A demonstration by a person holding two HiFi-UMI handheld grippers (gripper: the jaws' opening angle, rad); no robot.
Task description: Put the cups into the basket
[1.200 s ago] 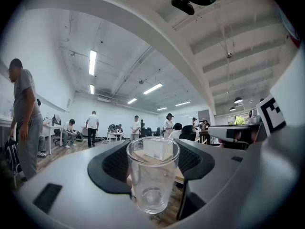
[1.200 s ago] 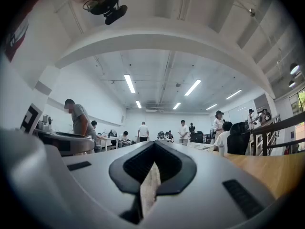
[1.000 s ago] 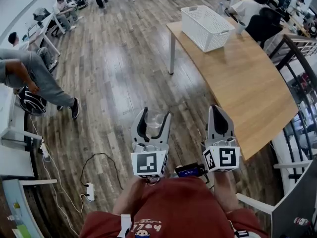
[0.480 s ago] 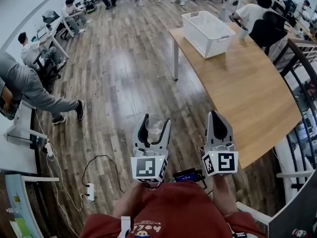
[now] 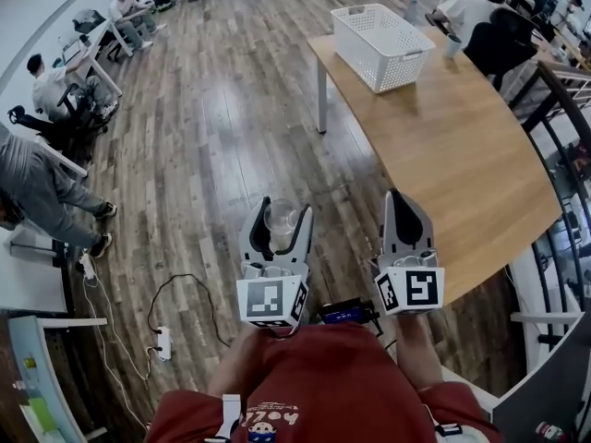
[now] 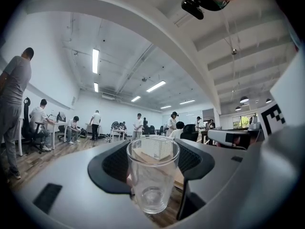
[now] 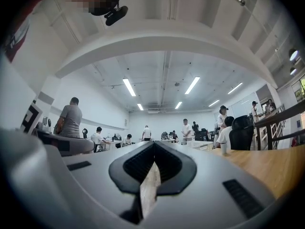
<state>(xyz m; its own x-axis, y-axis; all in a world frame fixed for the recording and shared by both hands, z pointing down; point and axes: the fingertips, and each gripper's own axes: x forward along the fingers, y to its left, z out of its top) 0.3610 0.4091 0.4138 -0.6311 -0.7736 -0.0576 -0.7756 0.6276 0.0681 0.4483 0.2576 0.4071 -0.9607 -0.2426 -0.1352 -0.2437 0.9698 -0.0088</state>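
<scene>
- Basket (image 5: 406, 70): the white slatted one stands on the far end of the long wooden counter (image 5: 452, 146), well apart from both of your grippers.
- Your left gripper (image 5: 281, 212) is held out over the plank floor (image 5: 212, 137), to the left of the counter's near end, with its marker cube (image 5: 271, 304) toward you. Its jaws stand partly apart, holding the clear glass cup (image 6: 152, 173) between their pads.
- Your right gripper (image 5: 400, 201) is level with the left one and just beside it. In the head view its tips overlap the counter's near edge. Its jaws are pressed together with only a thin slit between them, and they hold nothing.
- The clear glass cup stands upright in the left jaws, mouth up, with its rim above the pads.
- A second, pale cup (image 5: 452, 46) stands on the counter just beyond the basket, near a seated person (image 5: 480, 17).
</scene>
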